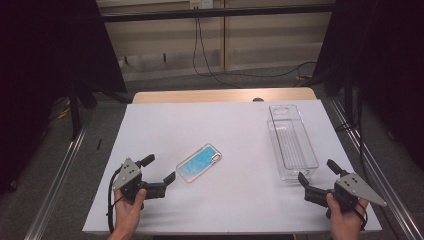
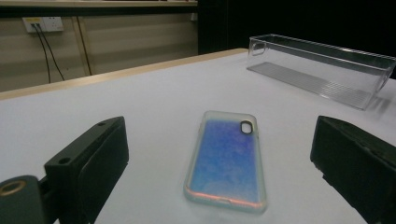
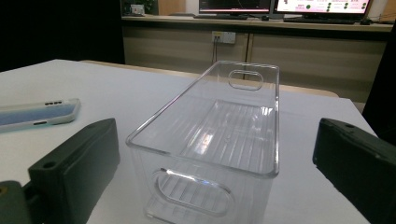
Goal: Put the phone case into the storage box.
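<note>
A blue glittery phone case (image 1: 199, 162) lies flat on the white table top (image 1: 230, 130), left of middle. My left gripper (image 1: 161, 168) stands open just to its left, jaws pointing at it; in the left gripper view the phone case (image 2: 228, 161) lies between and beyond the two jaws, untouched. A clear plastic bin (image 1: 292, 142) stands empty at the right. My right gripper (image 1: 317, 173) is open at the bin's near end. Ahead of its wide-apart jaws, the right gripper view has the clear bin (image 3: 219, 135), and the phone case (image 3: 37, 114) lies far to the left.
The table's wooden far edge (image 1: 225, 95) borders a floor with cables. Metal rails (image 1: 57, 175) run along both sides of the table. Dark curtains hang at left and right. Bare white surface stretches between the case and the bin.
</note>
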Action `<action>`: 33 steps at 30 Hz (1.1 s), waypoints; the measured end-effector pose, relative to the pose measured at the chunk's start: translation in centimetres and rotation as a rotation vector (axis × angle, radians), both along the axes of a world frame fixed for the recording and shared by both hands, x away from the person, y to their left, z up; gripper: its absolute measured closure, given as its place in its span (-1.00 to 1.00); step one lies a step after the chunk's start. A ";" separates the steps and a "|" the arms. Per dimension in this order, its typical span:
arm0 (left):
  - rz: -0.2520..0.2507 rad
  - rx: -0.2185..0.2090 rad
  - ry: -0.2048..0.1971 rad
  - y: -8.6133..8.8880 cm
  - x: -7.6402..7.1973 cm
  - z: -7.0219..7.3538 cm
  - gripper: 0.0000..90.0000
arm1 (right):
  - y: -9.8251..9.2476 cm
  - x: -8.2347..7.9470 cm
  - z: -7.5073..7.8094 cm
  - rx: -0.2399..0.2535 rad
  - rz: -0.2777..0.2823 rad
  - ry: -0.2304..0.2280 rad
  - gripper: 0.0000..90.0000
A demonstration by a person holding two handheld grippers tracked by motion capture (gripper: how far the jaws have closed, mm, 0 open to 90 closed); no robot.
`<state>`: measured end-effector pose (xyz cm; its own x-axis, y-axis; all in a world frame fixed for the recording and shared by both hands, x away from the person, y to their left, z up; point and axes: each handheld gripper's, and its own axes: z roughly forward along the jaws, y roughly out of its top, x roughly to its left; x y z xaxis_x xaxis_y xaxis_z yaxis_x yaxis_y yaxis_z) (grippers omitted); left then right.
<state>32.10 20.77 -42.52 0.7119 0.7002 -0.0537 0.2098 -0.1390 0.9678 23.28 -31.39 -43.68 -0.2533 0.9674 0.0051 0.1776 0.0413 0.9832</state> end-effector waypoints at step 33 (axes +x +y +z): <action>-0.072 0.014 -0.052 -4.1 3.3 0.6 -0.96 | 0.2 0.2 0.0 -0.007 0.014 0.007 -1.00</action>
